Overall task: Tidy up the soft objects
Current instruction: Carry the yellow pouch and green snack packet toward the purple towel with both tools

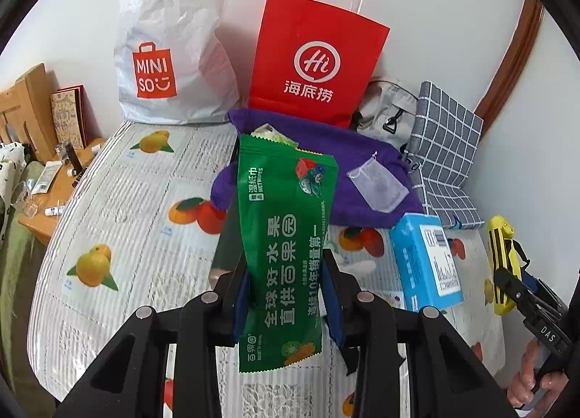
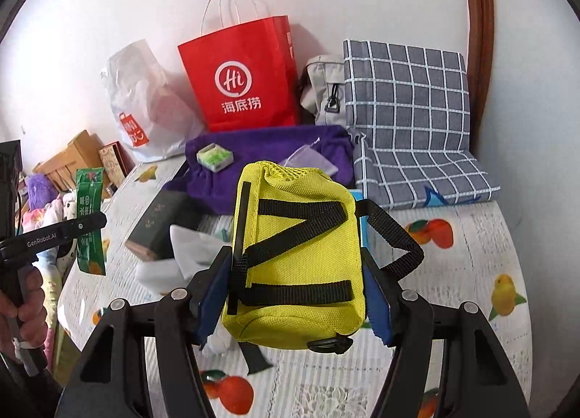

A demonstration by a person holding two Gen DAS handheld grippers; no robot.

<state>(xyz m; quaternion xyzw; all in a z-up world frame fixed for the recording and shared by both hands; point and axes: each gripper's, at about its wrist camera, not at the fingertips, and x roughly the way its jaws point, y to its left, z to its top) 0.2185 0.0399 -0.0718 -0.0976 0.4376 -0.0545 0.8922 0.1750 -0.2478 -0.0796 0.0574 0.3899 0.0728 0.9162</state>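
Observation:
My left gripper [image 1: 286, 273] is shut on a green wet-wipes packet [image 1: 282, 236] and holds it upright above the table; the packet also shows in the right wrist view [image 2: 88, 222]. My right gripper [image 2: 297, 273] is shut on a yellow mesh pouch with black straps [image 2: 297, 255], lifted off the table; the pouch shows at the right edge of the left wrist view [image 1: 502, 265]. A purple towel [image 1: 326, 164] lies behind, with a small mesh sachet [image 1: 377, 186] and a small green-and-white box [image 2: 214, 157] on it.
A fruit-print cloth covers the table [image 1: 127, 200]. At the back stand a white MINISO bag [image 1: 170, 44], a red paper bag [image 1: 315, 59], a grey bag [image 1: 388, 110] and a checked cushion [image 1: 442, 149]. A blue box [image 1: 424, 262], a dark box [image 2: 159, 226] and white cloth [image 2: 181, 262] lie on the table.

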